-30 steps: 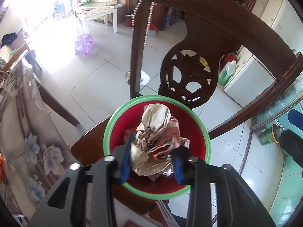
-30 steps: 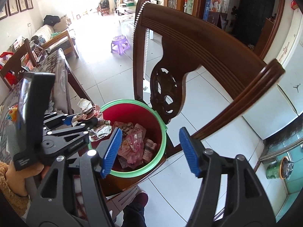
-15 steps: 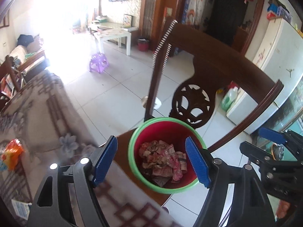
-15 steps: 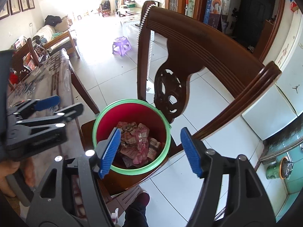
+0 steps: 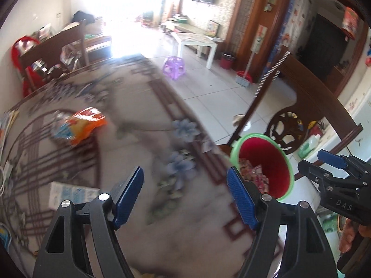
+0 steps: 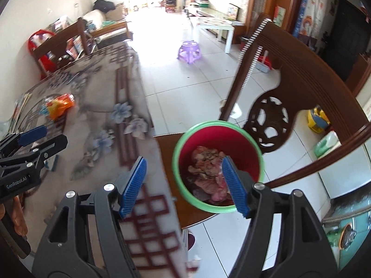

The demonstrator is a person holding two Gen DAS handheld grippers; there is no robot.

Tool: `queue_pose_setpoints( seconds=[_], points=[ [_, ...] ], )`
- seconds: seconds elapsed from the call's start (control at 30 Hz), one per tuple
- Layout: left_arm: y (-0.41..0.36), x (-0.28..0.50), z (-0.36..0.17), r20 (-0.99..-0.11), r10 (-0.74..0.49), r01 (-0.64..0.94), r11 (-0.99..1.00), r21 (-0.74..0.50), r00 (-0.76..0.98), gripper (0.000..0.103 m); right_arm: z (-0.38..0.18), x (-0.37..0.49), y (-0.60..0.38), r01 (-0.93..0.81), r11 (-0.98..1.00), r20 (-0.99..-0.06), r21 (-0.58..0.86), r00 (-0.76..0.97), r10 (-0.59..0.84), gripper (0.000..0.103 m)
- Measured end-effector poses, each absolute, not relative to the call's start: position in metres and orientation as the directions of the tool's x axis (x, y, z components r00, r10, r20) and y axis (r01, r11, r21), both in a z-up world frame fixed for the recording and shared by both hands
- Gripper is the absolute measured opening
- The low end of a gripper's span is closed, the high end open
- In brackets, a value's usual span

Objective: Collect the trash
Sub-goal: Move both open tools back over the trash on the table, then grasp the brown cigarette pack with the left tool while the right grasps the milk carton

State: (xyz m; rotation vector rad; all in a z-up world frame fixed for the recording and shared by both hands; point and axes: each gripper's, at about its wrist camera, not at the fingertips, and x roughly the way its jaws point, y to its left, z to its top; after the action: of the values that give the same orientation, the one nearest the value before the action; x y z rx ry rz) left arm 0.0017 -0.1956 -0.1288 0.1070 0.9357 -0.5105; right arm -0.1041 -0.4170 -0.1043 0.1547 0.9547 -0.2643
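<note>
A red bin with a green rim (image 6: 218,123) stands on a wooden chair seat beside the table, holding crumpled paper and wrappers (image 6: 205,162). In the left wrist view the bin (image 5: 273,153) lies to the right. My left gripper (image 5: 184,171) is open and empty over the patterned tablecloth (image 5: 139,115). An orange snack wrapper (image 5: 80,125) lies on the cloth ahead and to the left, and the right wrist view also shows this wrapper (image 6: 59,103). My right gripper (image 6: 183,162) is open and empty, straddling the table edge and the bin's near rim.
The carved dark chair back (image 6: 289,69) rises behind the bin. A white packet (image 5: 71,194) and papers (image 5: 7,120) lie on the table's left side. Another chair (image 5: 58,51) stands at the far end. On the tiled floor are a purple stool (image 6: 189,51) and a white table (image 6: 215,25).
My left gripper let the crumpled paper fall into the bin, opened wide and swung left over the table. My right gripper drifted left, from above the bin to its near rim.
</note>
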Motion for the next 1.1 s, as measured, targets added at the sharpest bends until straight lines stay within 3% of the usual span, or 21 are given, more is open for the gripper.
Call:
queue_pose_setpoints(
  seconds=[0.5, 0.83, 1.1],
  points=[
    [-0.018, 0.005, -0.148, -0.826, -0.227, 0.279, 0.956, -0.088, 0.516, 0.071, -0.113, -0.080, -0.260, 0.133, 0.991, -0.846, 0.008, 0.530, -0.064, 0.069],
    [0.059, 0.002, -0.147, -0.816, -0.188, 0.209, 0.974, -0.085, 0.547, 0.071, -0.107, -0.062, -0.178, 0.039, 0.999, -0.835, -0.002, 0.549, -0.023, 0.070],
    [0.109, -0.025, -0.191, -0.892, -0.125, 0.134, 0.988, -0.073, 0.434, 0.072, -0.114, -0.048, -0.137, -0.040, 0.999, -0.853, -0.035, 0.522, -0.009, 0.072]
  ],
)
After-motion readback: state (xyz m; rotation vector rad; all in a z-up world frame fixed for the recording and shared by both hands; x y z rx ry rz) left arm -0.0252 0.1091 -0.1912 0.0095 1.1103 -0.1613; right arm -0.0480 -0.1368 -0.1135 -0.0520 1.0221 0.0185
